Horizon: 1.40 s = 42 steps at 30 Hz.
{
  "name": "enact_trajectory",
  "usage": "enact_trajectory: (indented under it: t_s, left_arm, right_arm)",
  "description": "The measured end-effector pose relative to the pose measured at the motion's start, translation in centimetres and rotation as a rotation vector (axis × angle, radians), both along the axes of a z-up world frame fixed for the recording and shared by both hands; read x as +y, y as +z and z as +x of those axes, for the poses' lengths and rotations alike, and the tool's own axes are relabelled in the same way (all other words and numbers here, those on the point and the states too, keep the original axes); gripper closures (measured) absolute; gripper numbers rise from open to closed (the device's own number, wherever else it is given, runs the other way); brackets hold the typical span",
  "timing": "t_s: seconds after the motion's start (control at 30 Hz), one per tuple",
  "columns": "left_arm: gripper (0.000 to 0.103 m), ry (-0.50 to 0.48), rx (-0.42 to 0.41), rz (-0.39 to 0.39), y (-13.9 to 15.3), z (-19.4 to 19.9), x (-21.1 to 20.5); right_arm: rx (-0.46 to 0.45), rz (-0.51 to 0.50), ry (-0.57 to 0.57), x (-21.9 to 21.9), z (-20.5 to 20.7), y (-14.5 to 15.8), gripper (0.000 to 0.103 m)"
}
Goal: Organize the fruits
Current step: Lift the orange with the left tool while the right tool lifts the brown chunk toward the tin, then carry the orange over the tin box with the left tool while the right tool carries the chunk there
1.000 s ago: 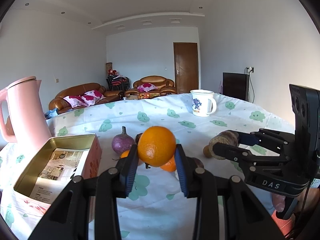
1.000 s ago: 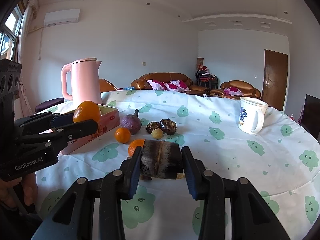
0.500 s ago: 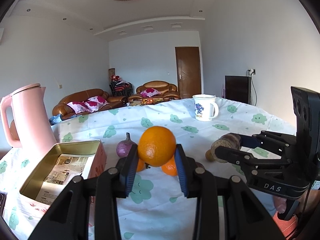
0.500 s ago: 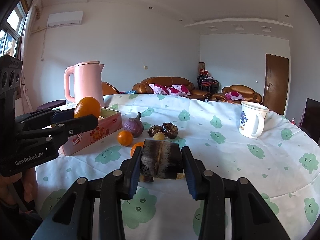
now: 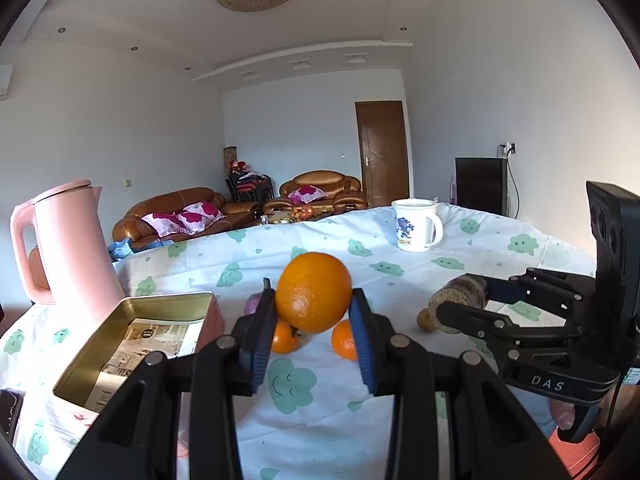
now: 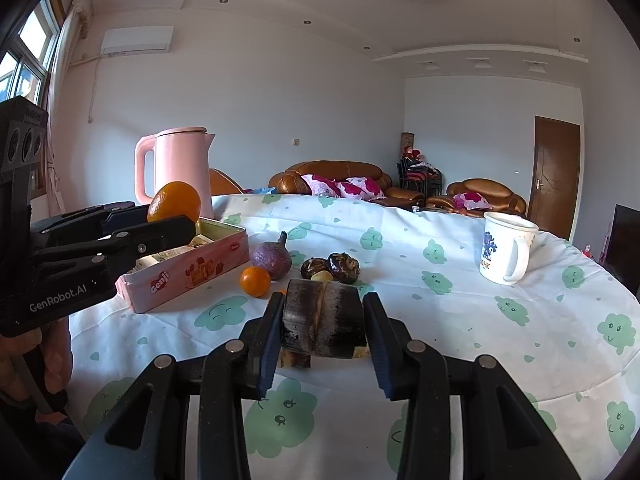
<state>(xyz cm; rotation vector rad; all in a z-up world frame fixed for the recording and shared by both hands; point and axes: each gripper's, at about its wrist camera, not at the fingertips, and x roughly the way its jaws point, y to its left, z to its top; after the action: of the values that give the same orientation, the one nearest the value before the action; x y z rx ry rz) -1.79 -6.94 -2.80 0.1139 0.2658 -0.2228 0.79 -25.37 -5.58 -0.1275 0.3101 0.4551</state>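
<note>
The left gripper point(image 5: 313, 334) is clamping a big orange point(image 5: 313, 292) at frame centre, above the table, while the right gripper point(image 6: 322, 334) is gripping a dark chunk point(image 6: 322, 322). The pink tin point(image 6: 188, 268) at left is holding only paper; small oranges point(image 6: 255, 281), a purple fruit point(image 6: 271, 258) and dark fruits point(image 6: 342, 266) are lying loose, so sorting is barely starting.

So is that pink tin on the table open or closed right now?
Open. The pink tin has no lid on; its gold inside and a printed leaflet lying in it show.
</note>
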Motion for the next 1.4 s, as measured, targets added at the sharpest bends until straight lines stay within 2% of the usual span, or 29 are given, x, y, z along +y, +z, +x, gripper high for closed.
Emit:
enact_trajectory:
  t_s: [0.37,0.67,1.4]
  left_arm:
    - [0.065,0.032,-0.003,-0.003,0.5,0.1,1.0]
    - [0.065,0.075,0.017,-0.004,0.8,0.7,2.2]
    - [0.065,0.165,0.064,-0.023,1.3,2.2,6.0]
  right_arm:
    - [-0.003,-0.013,0.026,0.4,-0.1,0.8,0.062]
    - [-0.013,-0.022,0.062,1.1,0.7,3.0,0.062]
    - [-0.020,-0.055,0.178,6.0,3.0,7.2,0.062]
